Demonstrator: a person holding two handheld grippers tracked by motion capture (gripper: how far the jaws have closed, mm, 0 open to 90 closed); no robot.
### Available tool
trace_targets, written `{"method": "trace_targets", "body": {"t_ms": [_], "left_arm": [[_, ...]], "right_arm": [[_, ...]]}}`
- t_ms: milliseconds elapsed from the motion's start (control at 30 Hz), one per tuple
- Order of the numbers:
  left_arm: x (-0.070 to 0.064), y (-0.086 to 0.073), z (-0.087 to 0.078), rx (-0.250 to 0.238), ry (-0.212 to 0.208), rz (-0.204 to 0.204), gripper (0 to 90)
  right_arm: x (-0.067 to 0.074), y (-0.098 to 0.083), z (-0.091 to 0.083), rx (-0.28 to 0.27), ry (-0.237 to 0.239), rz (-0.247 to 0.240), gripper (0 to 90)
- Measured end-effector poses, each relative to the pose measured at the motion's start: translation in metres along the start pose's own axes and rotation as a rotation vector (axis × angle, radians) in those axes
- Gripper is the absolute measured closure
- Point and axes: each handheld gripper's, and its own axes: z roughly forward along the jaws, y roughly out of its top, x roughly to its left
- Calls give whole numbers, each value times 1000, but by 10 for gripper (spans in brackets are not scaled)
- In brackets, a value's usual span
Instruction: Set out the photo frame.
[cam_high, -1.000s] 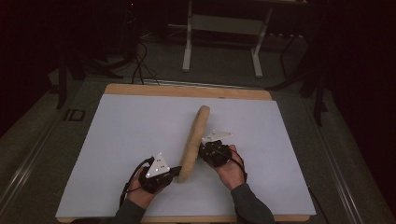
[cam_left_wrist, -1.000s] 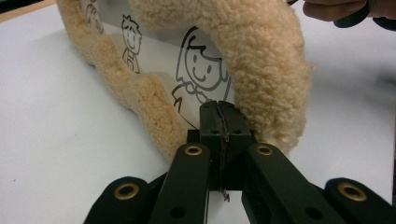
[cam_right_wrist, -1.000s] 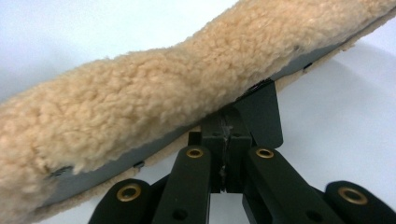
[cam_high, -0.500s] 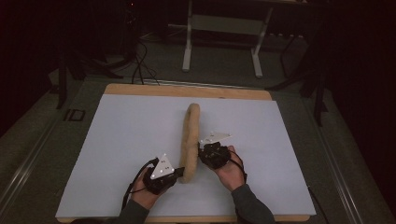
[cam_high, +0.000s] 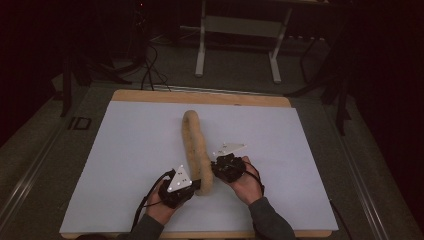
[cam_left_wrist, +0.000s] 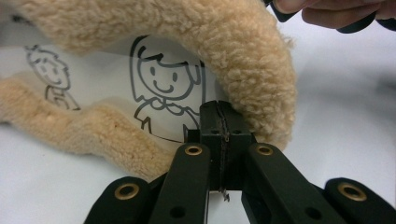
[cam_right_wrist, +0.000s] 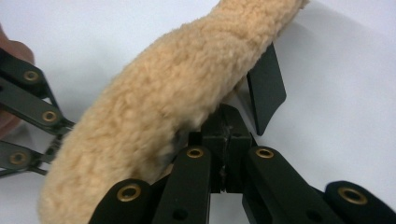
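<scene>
A long tan fleece cover (cam_high: 192, 145) lies lengthwise on the white mat (cam_high: 120, 150), its near end between my two grippers. My left gripper (cam_high: 194, 186) is shut on that near end. In the left gripper view the jaws (cam_left_wrist: 218, 116) meet on the rim where the fleece (cam_left_wrist: 243, 51) folds over a white lining printed with cartoon figures (cam_left_wrist: 159, 88). My right gripper (cam_high: 216, 169) is shut on the cover's right edge. The right gripper view has the shut jaws (cam_right_wrist: 227, 125) tucked under the fleece (cam_right_wrist: 154, 112), beside a black flap (cam_right_wrist: 266, 88).
The mat covers a wooden board (cam_high: 200, 97) with bare white room on both sides of the cover. Beyond the board are a dark floor, cables (cam_high: 150, 65) and a metal stand (cam_high: 202, 50). The left gripper's linkage (cam_right_wrist: 28, 107) appears at the left of the right gripper view.
The cover's far end has swung left, from leaning right to standing nearly straight up the mat. The left hand has shifted slightly right; the right hand has stayed put.
</scene>
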Motion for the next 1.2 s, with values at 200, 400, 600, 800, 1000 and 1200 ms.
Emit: {"method": "trace_targets", "body": {"t_ms": [200,400,600,800,1000,1200], "left_arm": [[-1,0,3,3,5,-1,900],[-1,0,5,9,12,6,898],[2,0,3,17,16,5,851],[3,-1,2,27,25,15,803],[4,-1,0,28,25,16,780],[7,-2,-1,32,28,10,749]], "right_arm": [[2,1,1,4,11,-10,900],[-1,1,0,11,6,-5,890],[-3,2,-4,15,-4,9,781],[-9,3,-11,19,-25,43,670],[-14,6,-19,13,-35,70,611],[-20,9,-30,-20,-56,134,553]]}}
